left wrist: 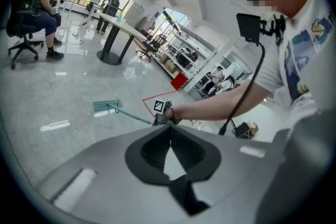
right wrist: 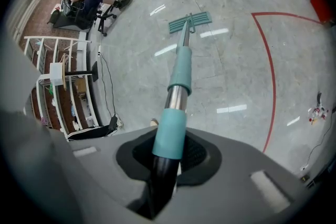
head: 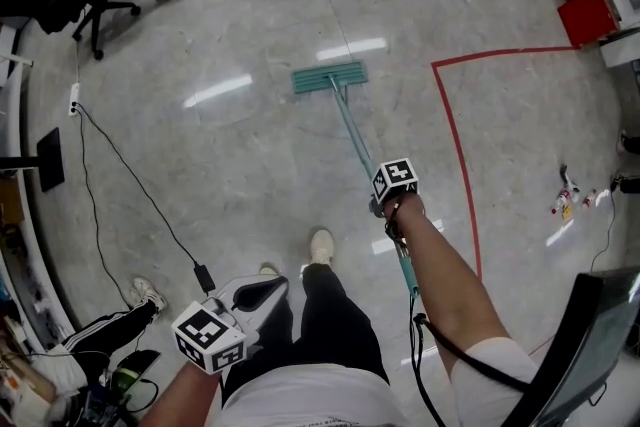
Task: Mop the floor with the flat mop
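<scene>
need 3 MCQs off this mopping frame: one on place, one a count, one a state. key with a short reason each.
1. In the head view, where does the teal flat mop head lie relative to the red tape line on the grey floor?
A) left of it
B) across it
C) right of it, inside the taped corner

2. How many grippers grip the silver-and-teal mop pole?
A) none
B) one
C) two

3. How do the left gripper's jaws stand?
A) wide open
B) shut on a black cable
C) together, nothing between them

Key:
1 A: the mop head sits on bare floor, clear to the left of the line.
2 B: only the right gripper is clamped on the pole; the left is held apart from it, near the person's body.
3 C: the left gripper view shows the jaws meeting, with nothing in them.
</scene>
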The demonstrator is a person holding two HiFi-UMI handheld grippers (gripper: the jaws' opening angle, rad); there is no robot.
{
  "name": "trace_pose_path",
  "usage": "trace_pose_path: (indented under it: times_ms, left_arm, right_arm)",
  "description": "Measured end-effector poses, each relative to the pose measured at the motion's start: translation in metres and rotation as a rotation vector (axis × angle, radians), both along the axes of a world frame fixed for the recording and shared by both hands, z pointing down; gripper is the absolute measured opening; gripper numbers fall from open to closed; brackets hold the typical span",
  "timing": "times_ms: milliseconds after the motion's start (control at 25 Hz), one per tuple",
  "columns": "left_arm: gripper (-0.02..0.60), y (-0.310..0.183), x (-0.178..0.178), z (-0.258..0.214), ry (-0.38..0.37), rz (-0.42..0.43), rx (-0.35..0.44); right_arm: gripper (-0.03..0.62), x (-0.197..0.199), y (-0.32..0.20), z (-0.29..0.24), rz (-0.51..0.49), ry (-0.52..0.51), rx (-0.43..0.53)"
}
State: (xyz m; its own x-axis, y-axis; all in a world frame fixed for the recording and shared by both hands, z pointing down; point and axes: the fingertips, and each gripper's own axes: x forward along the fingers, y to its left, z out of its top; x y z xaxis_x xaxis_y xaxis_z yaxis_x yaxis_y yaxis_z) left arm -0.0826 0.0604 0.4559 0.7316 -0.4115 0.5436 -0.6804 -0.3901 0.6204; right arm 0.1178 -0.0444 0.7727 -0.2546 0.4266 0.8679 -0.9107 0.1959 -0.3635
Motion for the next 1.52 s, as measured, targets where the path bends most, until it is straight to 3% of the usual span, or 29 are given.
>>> trace_pose_path:
  times_ms: [320, 680, 1120, 1520]
  left_arm:
    - [0.003, 0.011, 0.002, 0.000, -0.010, 0.002, -0.004]
    - [0.003, 0.020, -0.006, -0.010, -0.028, -0.024, 0.025]
    - [0.003, 0.042, -0.005, -0.018, -0.031, -0.031, 0.089]
    - [0.003, 0.086, -0.022, -0.042, -0.011, -0.003, 0.213]
  right_arm:
    - [0.058, -0.003, -0.007, -0.001, 0.036, -0.017, 0.009]
    - [0.058, 0.000, 0.026, -0.022, 0.085, -0.067, 0.036]
    - [0.058, 0.024, 0.136, -0.057, 0.112, -0.121, 0.019]
    - [0.058, 0.060, 0.248, -0.091, 0.111, -0.082, 0.029]
